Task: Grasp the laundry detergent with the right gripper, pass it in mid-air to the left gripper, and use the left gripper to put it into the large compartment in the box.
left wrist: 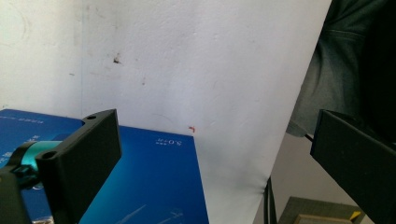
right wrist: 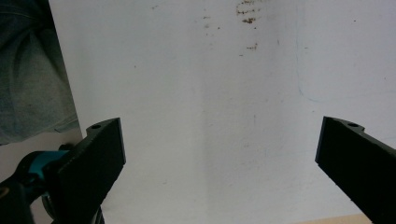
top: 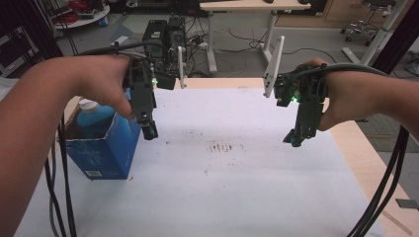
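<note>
A blue carton stands at the table's left with a pale blue bottle rising out of its open top. My left gripper hangs above the white sheet just right of the carton, pointing down, jaws wide apart with nothing between them. In the left gripper view the carton's blue side lies under the left jaw. My right gripper hovers over the right part of the sheet, also pointing down and open. The right gripper view looks down on bare white sheet between its jaws.
A white sheet with a brownish stain covers the wooden table. Black cables trail off both grippers at the lower corners. Beyond the far edge stand computer towers, a desk and a stool.
</note>
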Available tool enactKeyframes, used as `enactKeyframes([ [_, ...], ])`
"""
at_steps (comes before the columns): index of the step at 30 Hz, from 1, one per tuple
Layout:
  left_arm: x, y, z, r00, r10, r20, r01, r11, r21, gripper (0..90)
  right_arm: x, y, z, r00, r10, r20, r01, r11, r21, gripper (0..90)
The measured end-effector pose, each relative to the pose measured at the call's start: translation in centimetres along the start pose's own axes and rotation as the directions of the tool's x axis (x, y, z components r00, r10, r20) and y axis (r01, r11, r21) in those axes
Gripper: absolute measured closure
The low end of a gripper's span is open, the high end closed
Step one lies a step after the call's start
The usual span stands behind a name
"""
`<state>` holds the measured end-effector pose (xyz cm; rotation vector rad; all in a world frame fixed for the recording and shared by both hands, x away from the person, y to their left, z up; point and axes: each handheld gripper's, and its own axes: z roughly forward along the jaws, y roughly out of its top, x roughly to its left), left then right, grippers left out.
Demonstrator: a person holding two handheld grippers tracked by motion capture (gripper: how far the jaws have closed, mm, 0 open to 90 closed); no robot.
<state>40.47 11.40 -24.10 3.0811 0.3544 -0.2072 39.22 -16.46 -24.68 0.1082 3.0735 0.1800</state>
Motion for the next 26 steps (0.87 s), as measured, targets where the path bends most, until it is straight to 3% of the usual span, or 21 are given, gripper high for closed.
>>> enactKeyframes([
  [26,0.0,1.2,0.2,0.9997,0.019,0.012,-0.019,0.9998,-0.006,1.9,-0.4,-0.1,0.1,0.9999,-0.01,0.013,0.01,1.0,-0.01,0.6],
])
